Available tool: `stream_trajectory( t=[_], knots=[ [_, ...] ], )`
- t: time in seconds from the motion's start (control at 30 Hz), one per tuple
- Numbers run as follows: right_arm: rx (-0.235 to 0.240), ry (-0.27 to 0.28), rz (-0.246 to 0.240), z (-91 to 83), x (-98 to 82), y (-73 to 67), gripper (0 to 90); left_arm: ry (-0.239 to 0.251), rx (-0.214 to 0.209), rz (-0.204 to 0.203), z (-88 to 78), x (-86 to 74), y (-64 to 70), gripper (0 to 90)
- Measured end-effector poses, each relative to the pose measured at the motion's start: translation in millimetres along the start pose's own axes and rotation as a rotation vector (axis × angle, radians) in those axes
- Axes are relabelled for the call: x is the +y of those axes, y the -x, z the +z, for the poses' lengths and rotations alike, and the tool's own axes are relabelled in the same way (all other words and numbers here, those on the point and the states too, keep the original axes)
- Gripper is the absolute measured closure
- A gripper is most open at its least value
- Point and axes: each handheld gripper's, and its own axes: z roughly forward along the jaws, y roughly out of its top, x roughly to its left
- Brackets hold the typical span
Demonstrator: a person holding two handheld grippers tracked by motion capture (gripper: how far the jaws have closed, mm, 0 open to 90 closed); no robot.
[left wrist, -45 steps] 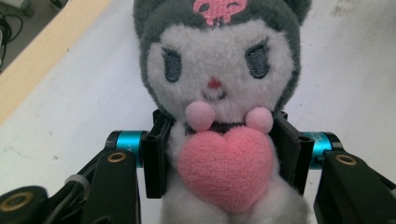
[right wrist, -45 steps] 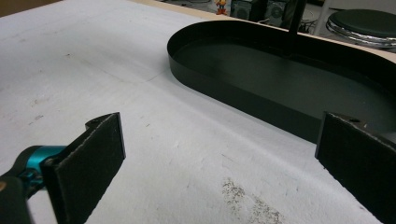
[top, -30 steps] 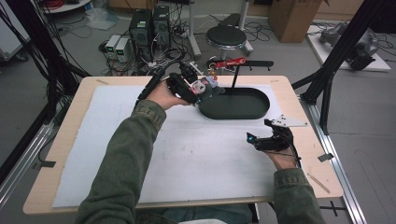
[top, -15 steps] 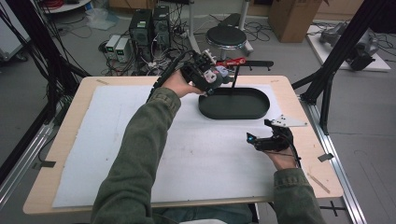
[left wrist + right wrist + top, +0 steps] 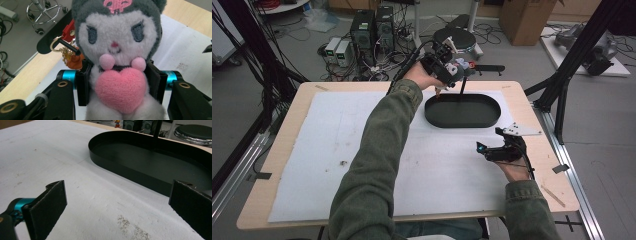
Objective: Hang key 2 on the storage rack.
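Since a second ago, the left gripper [image 5: 451,70] has carried the plush toy [image 5: 117,52] up past the black tray's [image 5: 462,122] far rim. Clamped around its body: grey hood, white face, pink heart, keyring attached. Right gripper [image 5: 504,150] rests wide, holding nothing.

No text, label, brand or number can be read in any view; the plush toy [image 5: 117,50] has a pink skull sign on its hood.
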Motion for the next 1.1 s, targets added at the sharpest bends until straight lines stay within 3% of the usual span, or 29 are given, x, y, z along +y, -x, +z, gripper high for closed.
stream_trajectory(
  t=[0.2, 0.53, 0.83, 0.9, 0.97, 1.1],
  knots=[
    [0.000, 0.001, -0.005, 0.3, -0.1, 0.5, 0.5, 0.006, 0.009, -0.012, 9.4, 3.8, -0.3, 48.0],
    [0.002, 0.000, 0.002, 1.1, -0.2, 0.5, 0.5, 0.064, 0.021, -0.027, 5.2, 9.8, 0.1, 48.1],
    [0.006, -0.003, 0.002, 2.6, -0.2, 0.5, 0.5, 0.047, 0.052, -0.012, 21.0, 19.3, 11.3, 48.1],
    [0.006, -0.002, 0.002, 2.9, -0.2, 0.5, 0.5, 0.050, 0.031, -0.005, 24.1, 21.5, 12.6, 47.7],
    [0.008, -0.001, 0.000, 2.5, -0.2, 0.7, 0.5, 0.084, -0.004, -0.014, 23.8, 22.6, 12.8, 43.9],
    [0.007, 0.002, 0.000, 2.0, -0.2, 1.5, 0.5, 0.158, -0.040, -0.047, 15.6, 23.8, 8.8, 27.9]
  ],
)
